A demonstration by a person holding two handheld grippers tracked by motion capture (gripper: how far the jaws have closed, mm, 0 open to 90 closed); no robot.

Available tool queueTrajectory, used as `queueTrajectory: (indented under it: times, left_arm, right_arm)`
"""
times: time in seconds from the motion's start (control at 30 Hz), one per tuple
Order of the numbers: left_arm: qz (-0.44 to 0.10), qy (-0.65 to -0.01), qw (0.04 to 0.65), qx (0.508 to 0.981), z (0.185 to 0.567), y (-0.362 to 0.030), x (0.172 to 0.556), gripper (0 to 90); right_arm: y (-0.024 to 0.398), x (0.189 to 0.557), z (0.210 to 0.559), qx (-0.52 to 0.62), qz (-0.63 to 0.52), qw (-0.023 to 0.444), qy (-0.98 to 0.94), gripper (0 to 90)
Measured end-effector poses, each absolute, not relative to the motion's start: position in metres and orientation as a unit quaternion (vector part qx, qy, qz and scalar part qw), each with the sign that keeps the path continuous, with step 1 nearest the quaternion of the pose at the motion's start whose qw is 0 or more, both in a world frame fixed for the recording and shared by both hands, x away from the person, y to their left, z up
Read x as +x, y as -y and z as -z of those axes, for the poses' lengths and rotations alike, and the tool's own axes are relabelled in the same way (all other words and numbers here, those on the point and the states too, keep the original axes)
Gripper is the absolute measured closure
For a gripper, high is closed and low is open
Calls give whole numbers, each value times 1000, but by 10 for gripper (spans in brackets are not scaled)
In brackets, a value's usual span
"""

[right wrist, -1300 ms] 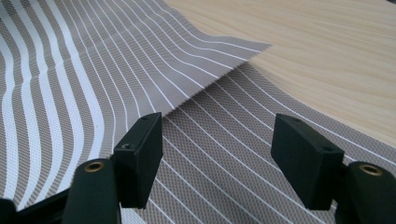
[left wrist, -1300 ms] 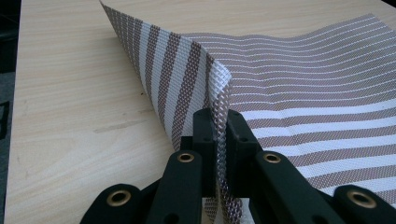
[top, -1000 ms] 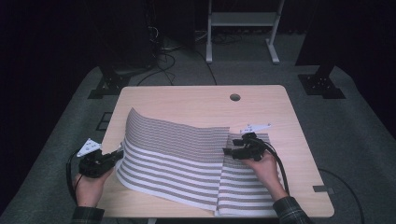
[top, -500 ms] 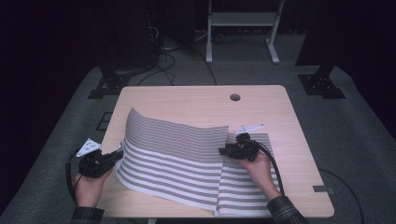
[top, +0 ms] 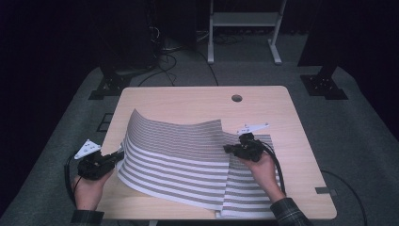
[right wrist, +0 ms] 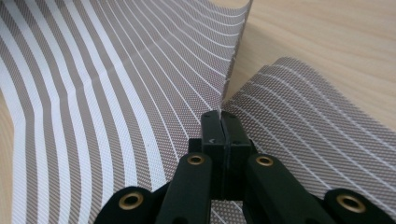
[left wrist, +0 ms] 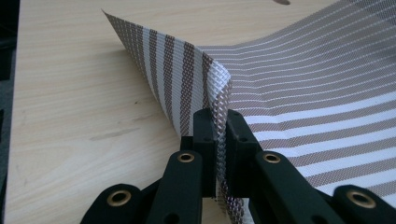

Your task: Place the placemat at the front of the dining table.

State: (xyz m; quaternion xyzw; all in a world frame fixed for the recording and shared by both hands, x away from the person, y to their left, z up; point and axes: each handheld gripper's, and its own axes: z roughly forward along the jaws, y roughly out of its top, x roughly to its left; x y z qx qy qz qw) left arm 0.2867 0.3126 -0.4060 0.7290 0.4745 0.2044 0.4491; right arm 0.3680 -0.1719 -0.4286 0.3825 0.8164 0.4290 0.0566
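A brown-and-white striped woven mat (top: 179, 150) lies across the table (top: 188, 101), its far edge curling up. At the mat's left edge, my left gripper (top: 115, 157) is shut on it; in the left gripper view the jaws (left wrist: 220, 126) pinch the folded weave of the mat (left wrist: 303, 93). My right gripper (top: 229, 149) has just been closing and now pinches the mat's right edge. The right gripper view has those jaws (right wrist: 220, 122) pressed together on the raised edge of the mat (right wrist: 116, 84). A second striped mat (right wrist: 303, 121) lies flat underneath at the right (top: 251, 193).
The table has a round cable hole (top: 236, 98) near its far edge and bare wood beyond the mats. A metal stand (top: 242, 28) and cables sit on the dark floor behind the table. A small grey tag (top: 327, 190) sticks out at the table's right front corner.
The right gripper shifted slightly left onto the top mat's right edge and its jaws closed on it. The left gripper kept its grip and place.
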Motion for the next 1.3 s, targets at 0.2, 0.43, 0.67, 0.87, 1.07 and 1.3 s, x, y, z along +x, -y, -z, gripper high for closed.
queueTrajectory:
  times: [0.2, 0.43, 0.67, 0.87, 1.07, 1.3]
  left_arm:
    - [-198, -445, 465, 739, 398, -294, 275, 849]
    - [-176, -409, 469, 763, 398, -263, 267, 849]
    - [-154, -384, 467, 781, 407, -235, 266, 849]
    - [-125, -369, 476, 788, 413, -217, 266, 848]
    - [-106, -362, 465, 801, 421, -206, 267, 829]
    - [-123, -371, 459, 798, 423, -215, 269, 713]
  right_arm:
    - [192, 365, 411, 387, -435, 75, -810, 899]
    - [220, 364, 400, 405, -433, 91, -800, 899]
    - [248, 365, 398, 430, -434, 104, -785, 899]
    - [269, 367, 400, 454, -417, 122, -778, 899]
    - [285, 373, 411, 477, -397, 128, -773, 899]
    - [284, 377, 420, 478, -390, 127, -777, 799]
